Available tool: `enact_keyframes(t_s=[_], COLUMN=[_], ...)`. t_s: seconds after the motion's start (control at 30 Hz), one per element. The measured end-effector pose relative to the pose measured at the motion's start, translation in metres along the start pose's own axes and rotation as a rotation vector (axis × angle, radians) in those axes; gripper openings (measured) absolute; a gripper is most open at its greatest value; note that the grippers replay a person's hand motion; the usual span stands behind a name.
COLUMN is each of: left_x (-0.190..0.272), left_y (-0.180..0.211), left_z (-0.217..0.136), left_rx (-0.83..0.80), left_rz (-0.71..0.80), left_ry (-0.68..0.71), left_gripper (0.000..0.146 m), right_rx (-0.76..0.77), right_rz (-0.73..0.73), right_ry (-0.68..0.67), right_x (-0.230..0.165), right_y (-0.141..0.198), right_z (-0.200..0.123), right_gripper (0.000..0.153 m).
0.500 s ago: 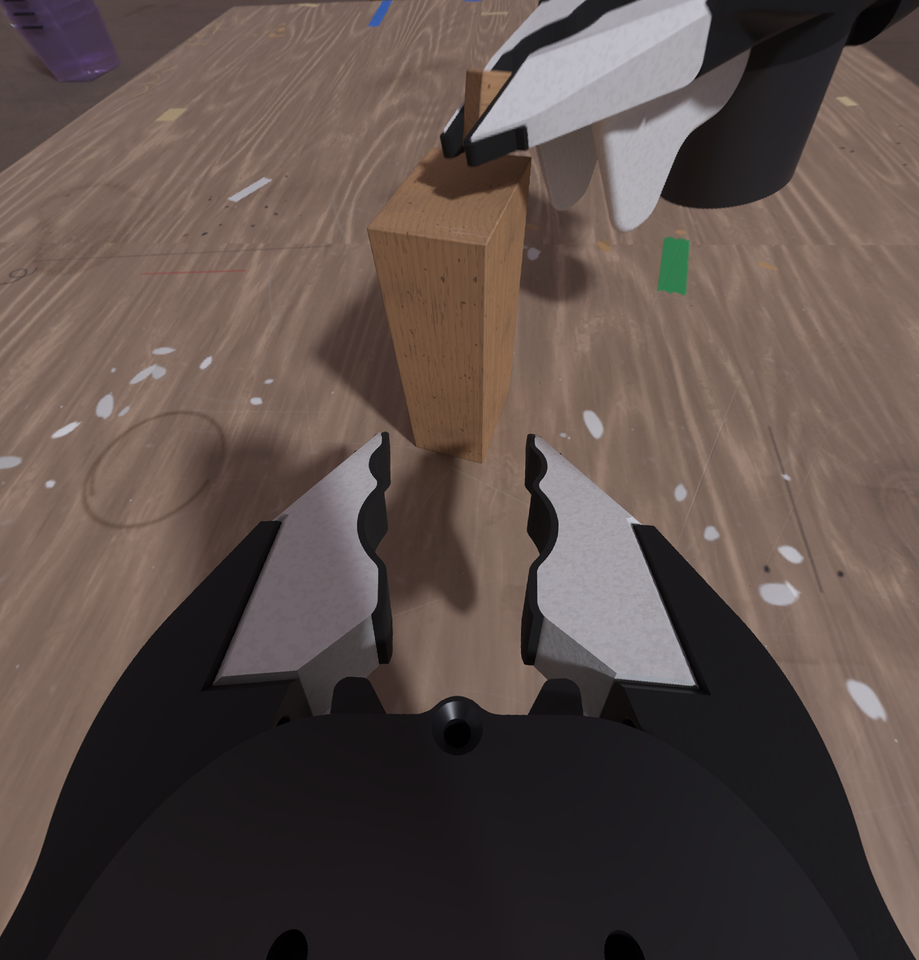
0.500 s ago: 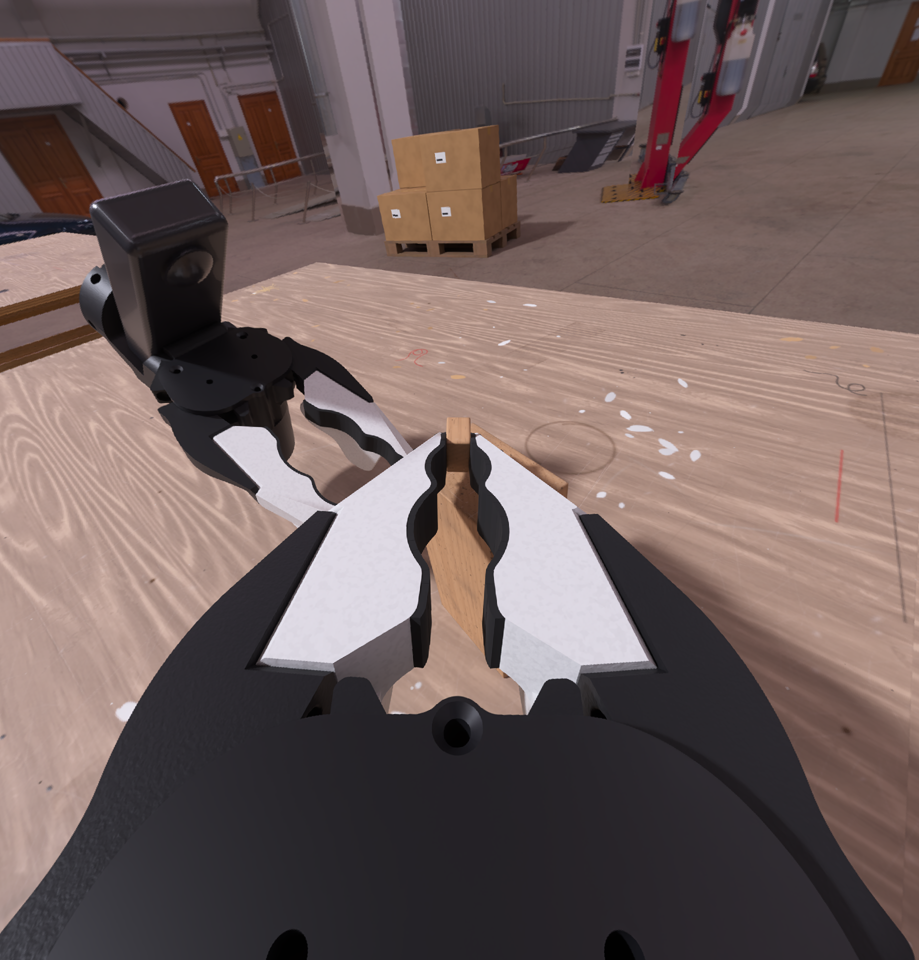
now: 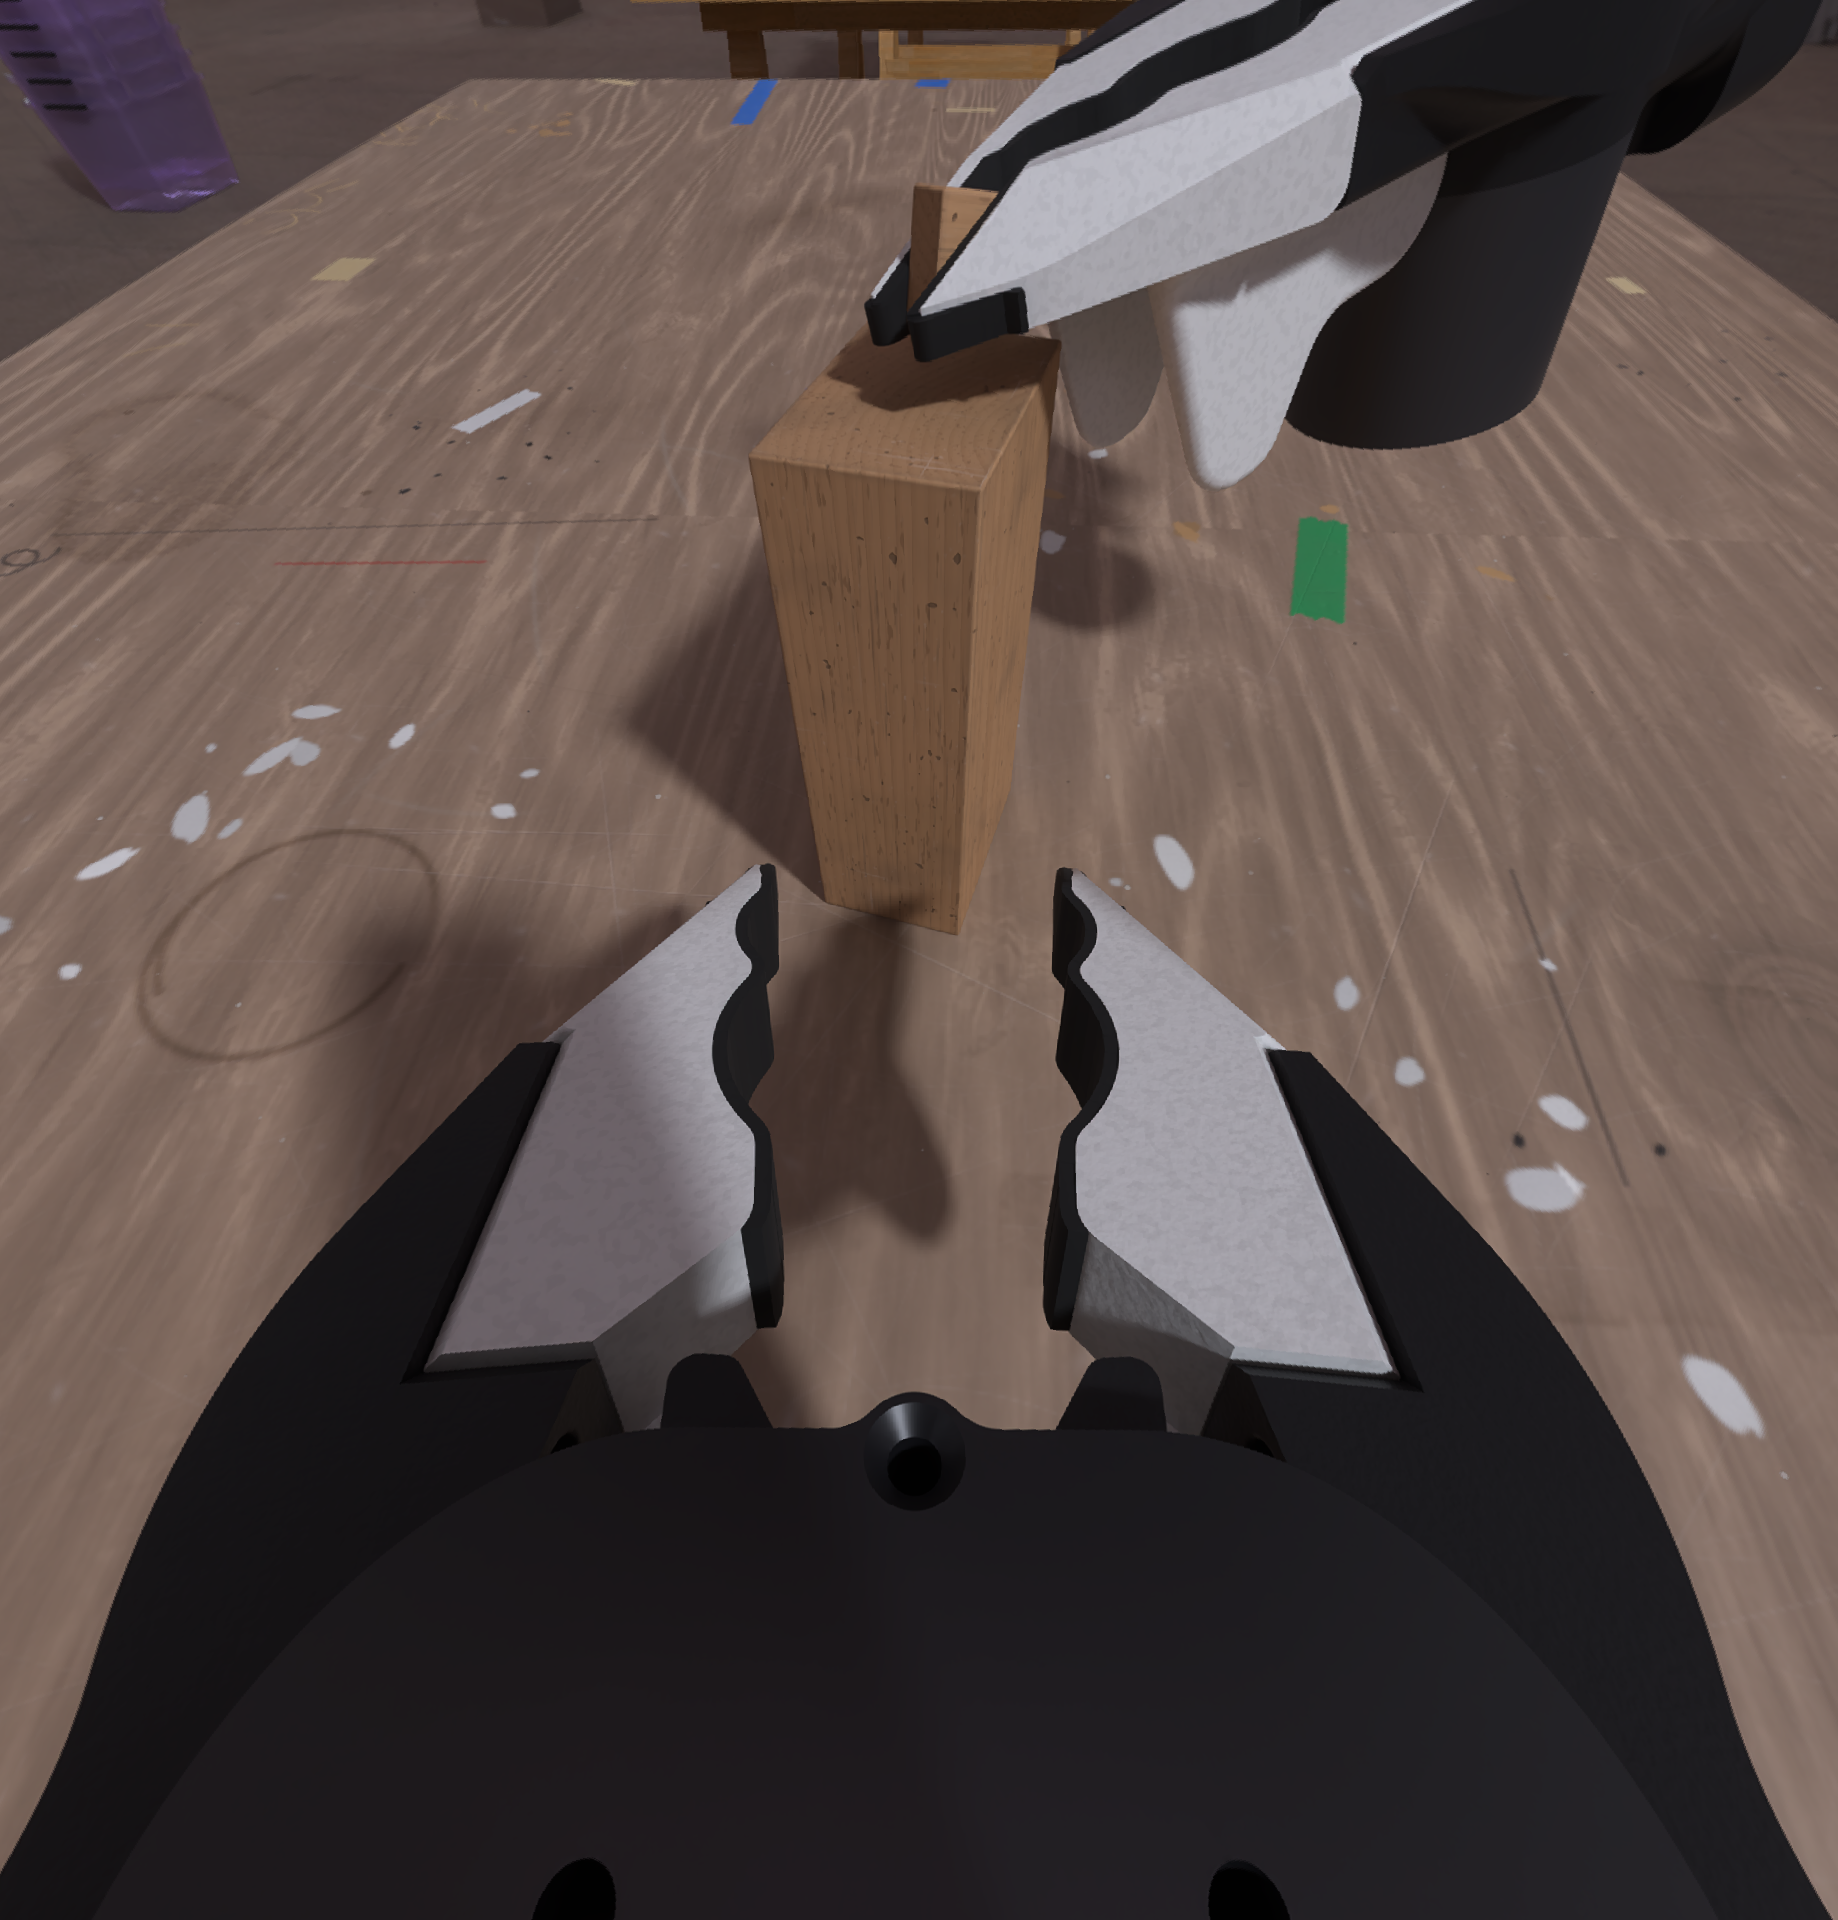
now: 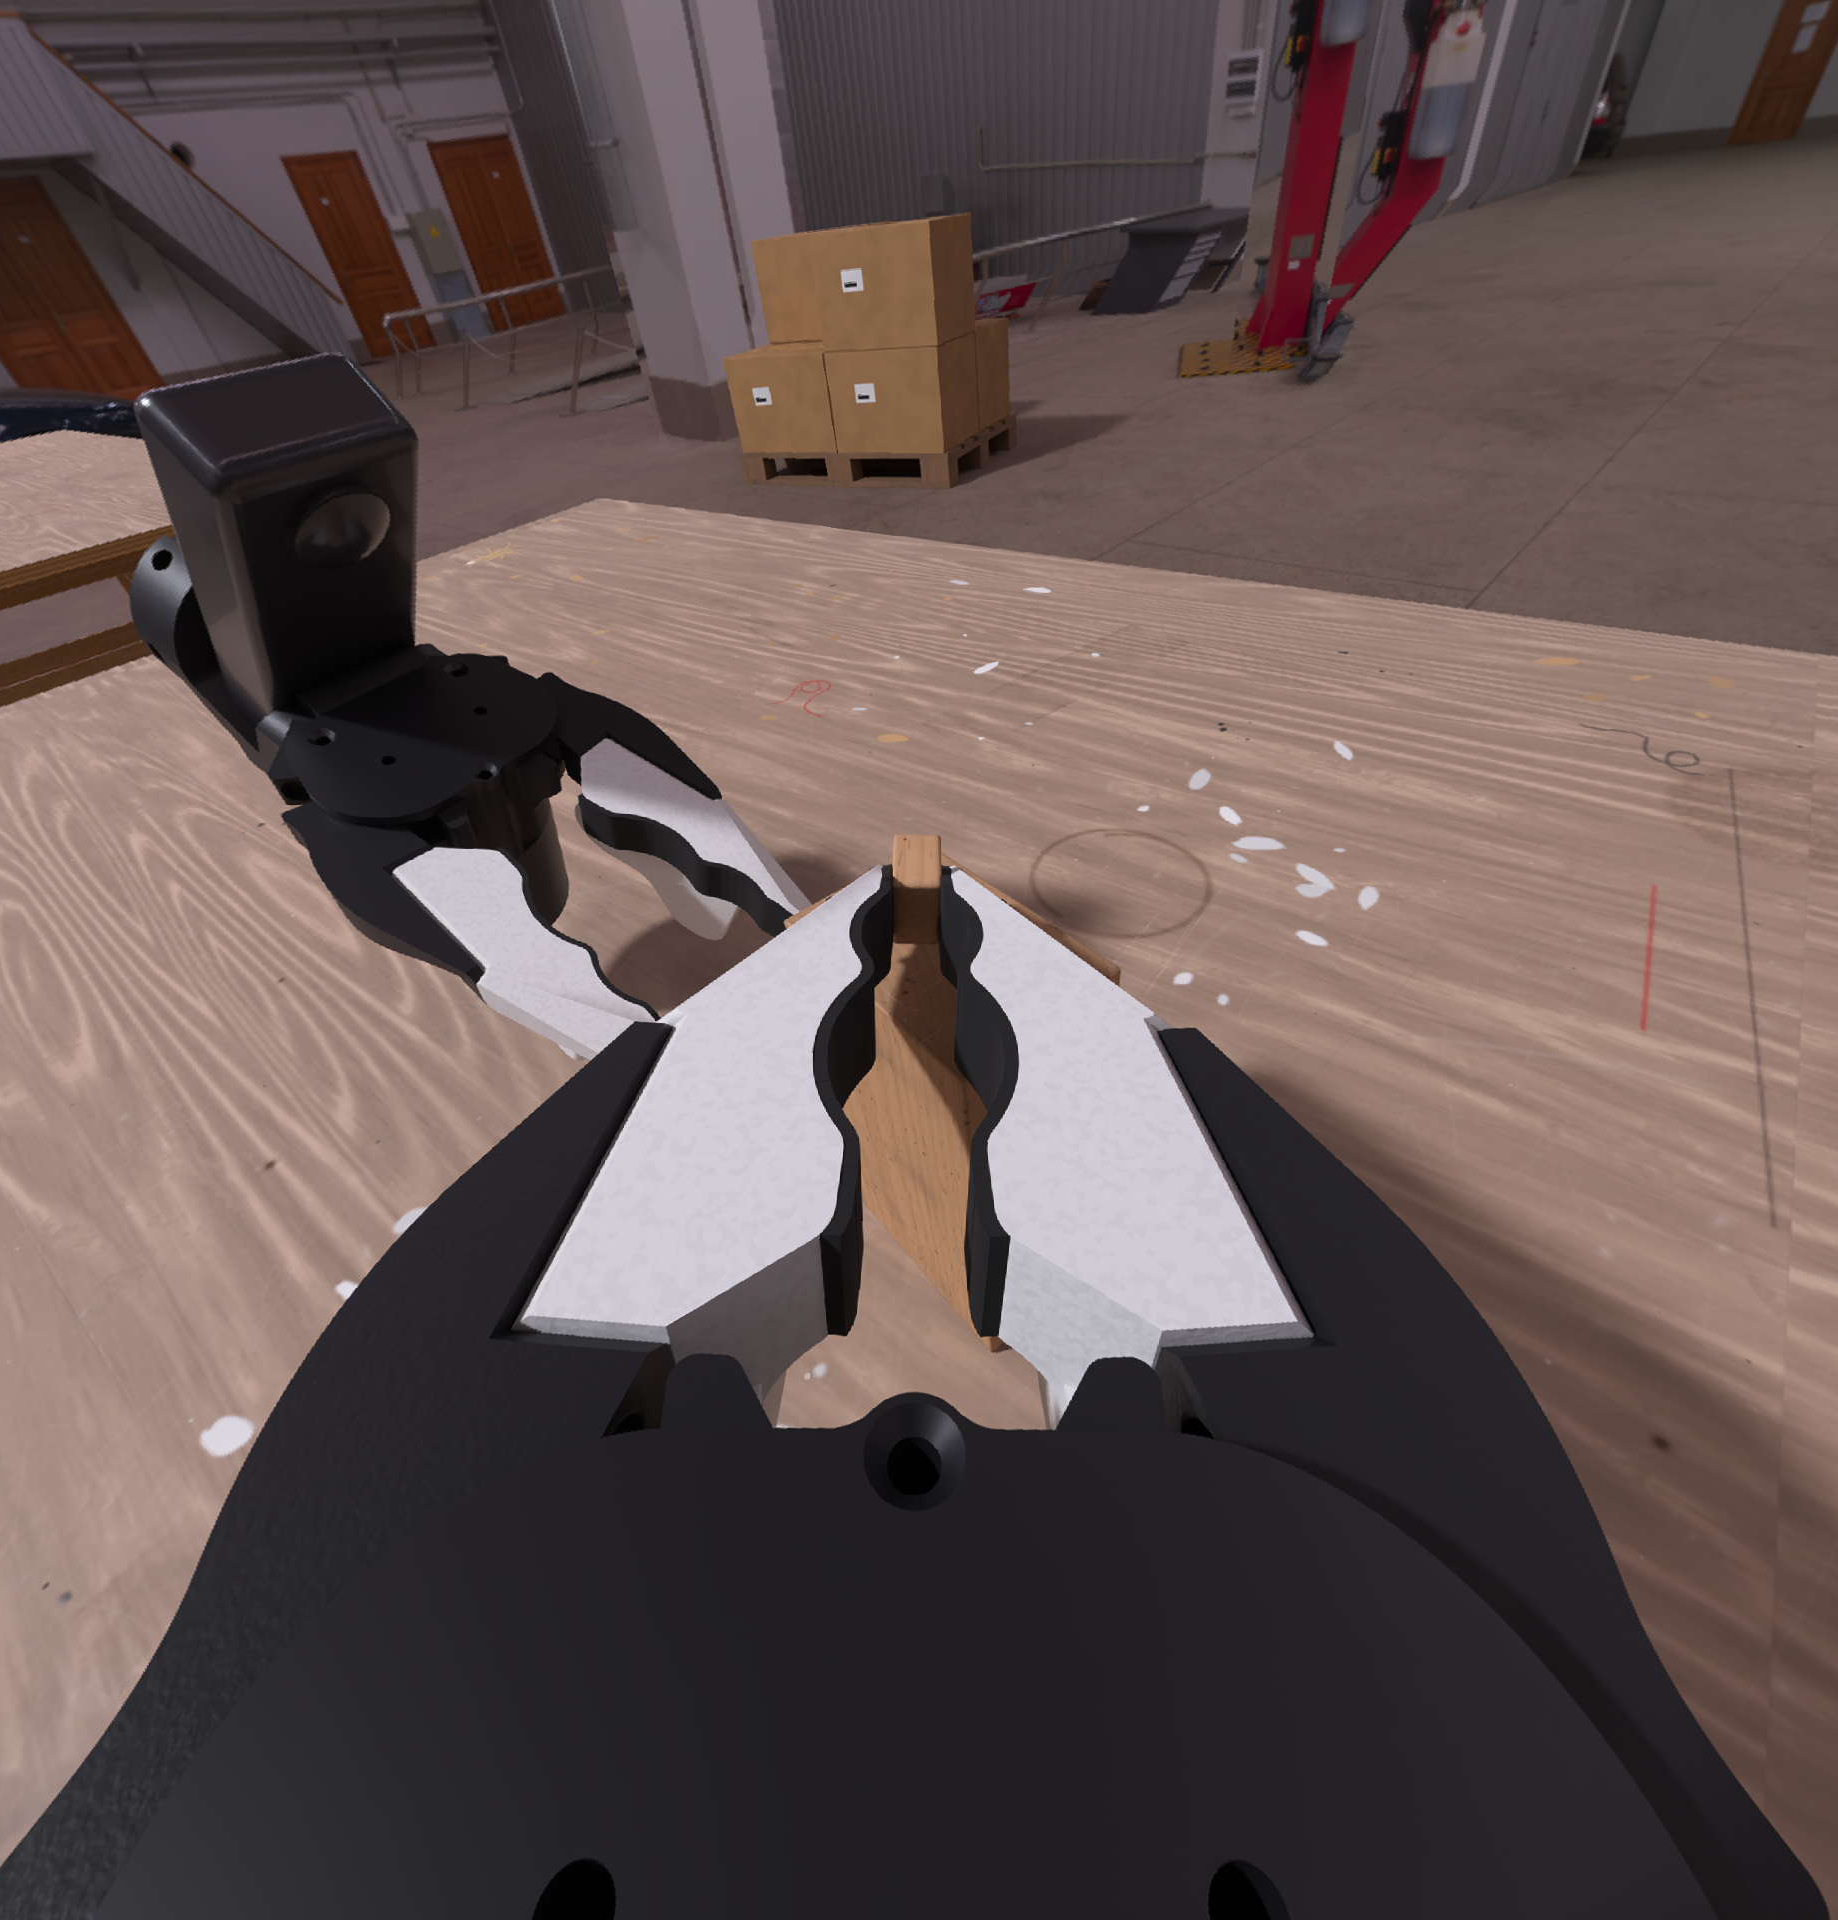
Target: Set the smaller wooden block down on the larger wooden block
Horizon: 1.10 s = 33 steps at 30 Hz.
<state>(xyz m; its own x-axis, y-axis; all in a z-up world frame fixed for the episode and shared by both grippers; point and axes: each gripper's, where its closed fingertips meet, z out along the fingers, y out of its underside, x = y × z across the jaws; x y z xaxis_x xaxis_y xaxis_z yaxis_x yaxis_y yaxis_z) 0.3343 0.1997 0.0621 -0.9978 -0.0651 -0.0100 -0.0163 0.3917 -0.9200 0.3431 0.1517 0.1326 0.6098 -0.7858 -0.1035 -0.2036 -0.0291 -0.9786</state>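
Note:
The larger wooden block (image 3: pixel 899 665) stands upright on the plywood table (image 3: pixel 375 520), just beyond my left gripper (image 3: pixel 913 894), which is open and empty. My right gripper (image 3: pixel 941 322) reaches in from the upper right. It is shut on the smaller wooden block (image 3: pixel 936 223), a thin piece held upright at the larger block's top face. Its fingertips hide the small block's lower end. In the right wrist view, my right gripper (image 4: pixel 917 883) clamps the smaller block (image 4: pixel 915 873). The larger block (image 4: pixel 915 1143) shows below between the fingers, and the left gripper (image 4: pixel 697 966) is at the left.
A purple container (image 3: pixel 104 104) stands off the table's far left corner. A green tape patch (image 3: pixel 1320 571) and paint flecks mark the tabletop. Beyond the table edge are stacked cardboard boxes on a pallet (image 4: pixel 873 343) and a red lift (image 4: pixel 1341 177).
Almost nothing. The left wrist view has tipped up slightly, showing more of the table's far edge. The right gripper still holds the smaller block at the larger block's top.

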Motion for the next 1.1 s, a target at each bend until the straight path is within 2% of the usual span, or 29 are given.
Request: enact_keyframes(t_s=[0.23,0.33,0.47,0.6,0.73,1.1], left_x=[0.001,0.001,0.003,0.002,0.002,0.001], left_y=[0.001,0.001,0.002,0.003,0.001,-0.004], left_z=[0.001,0.002,0.003,0.004,0.004,0.01], left_rx=[-0.004,-0.007,-0.013,-0.021,-0.004,0.017], left_rz=[0.016,0.02,0.034,0.044,0.042,0.017], left_ry=[-0.004,0.0,0.004,0.002,0.01,0.04], left_gripper=[0.053,0.052,0.052,0.052,0.052,0.053], right_rx=[-0.023,-0.065,-0.106,-0.098,-0.045,-0.045], right_rz=[-0.024,-0.064,-0.215,-0.283,-0.275,-0.263], right_ry=[-0.039,-0.109,-0.216,-0.345,-0.456,-0.549], right_x=[-0.004,-0.006,-0.01,-0.012,-0.012,-0.008], right_y=[0.0,0.001,0.001,-0.001,-0.005,0.0], right_z=[0.0,-0.001,-0.001,-0.002,-0.002,0.001], right_gripper=[0.007,0.007,0.007,0.007,0.007,0.007])
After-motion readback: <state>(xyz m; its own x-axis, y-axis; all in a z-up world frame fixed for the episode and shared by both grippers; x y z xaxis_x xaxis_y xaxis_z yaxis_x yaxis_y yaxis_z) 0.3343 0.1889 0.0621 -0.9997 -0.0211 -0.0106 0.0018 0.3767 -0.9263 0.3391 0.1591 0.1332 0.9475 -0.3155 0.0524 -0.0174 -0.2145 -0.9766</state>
